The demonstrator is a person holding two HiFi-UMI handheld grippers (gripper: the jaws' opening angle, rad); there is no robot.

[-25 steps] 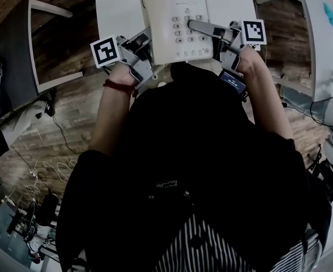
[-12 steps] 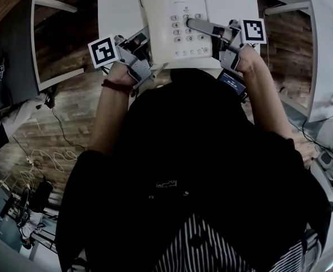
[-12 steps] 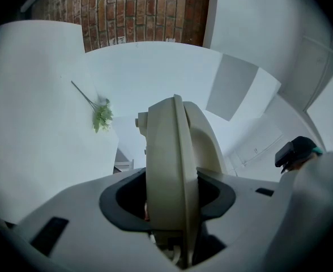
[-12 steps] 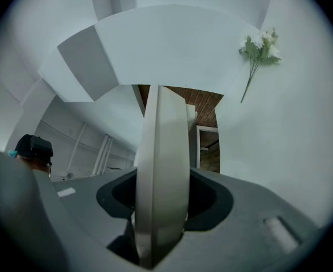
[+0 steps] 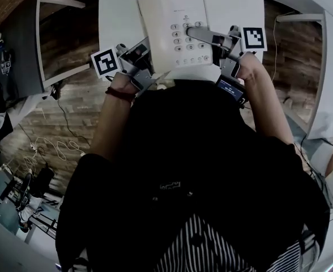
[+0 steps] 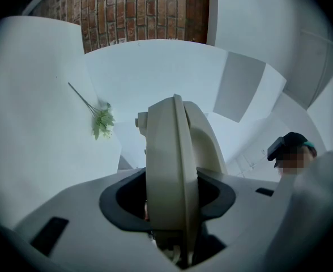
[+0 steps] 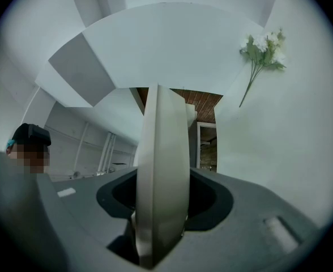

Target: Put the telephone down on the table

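A cream desk telephone (image 5: 175, 27) with a keypad and its handset on the left is held level over the near end of the white table (image 5: 118, 16). My left gripper (image 5: 148, 56) is shut on its left near corner. In the left gripper view the phone's edge (image 6: 169, 169) stands between the jaws of that gripper (image 6: 172, 220). My right gripper (image 5: 205, 37) clamps the right side, one finger lying across the keypad. The right gripper view shows the casing (image 7: 162, 163) pinched in the right gripper (image 7: 158, 220). Whether the phone touches the table cannot be told.
An artificial flower sprig (image 6: 102, 120) (image 7: 261, 50) lies on the table beyond the phone. A dark desk with a white frame (image 5: 19, 44) stands left, another white table (image 5: 331, 67) right. Cables (image 5: 47, 152) lie on the wooden floor. A person (image 6: 291, 152) is far off.
Both grippers have carried the telephone a little further over the table. The flower sprig has come into the head view's top edge. The grips have not changed.
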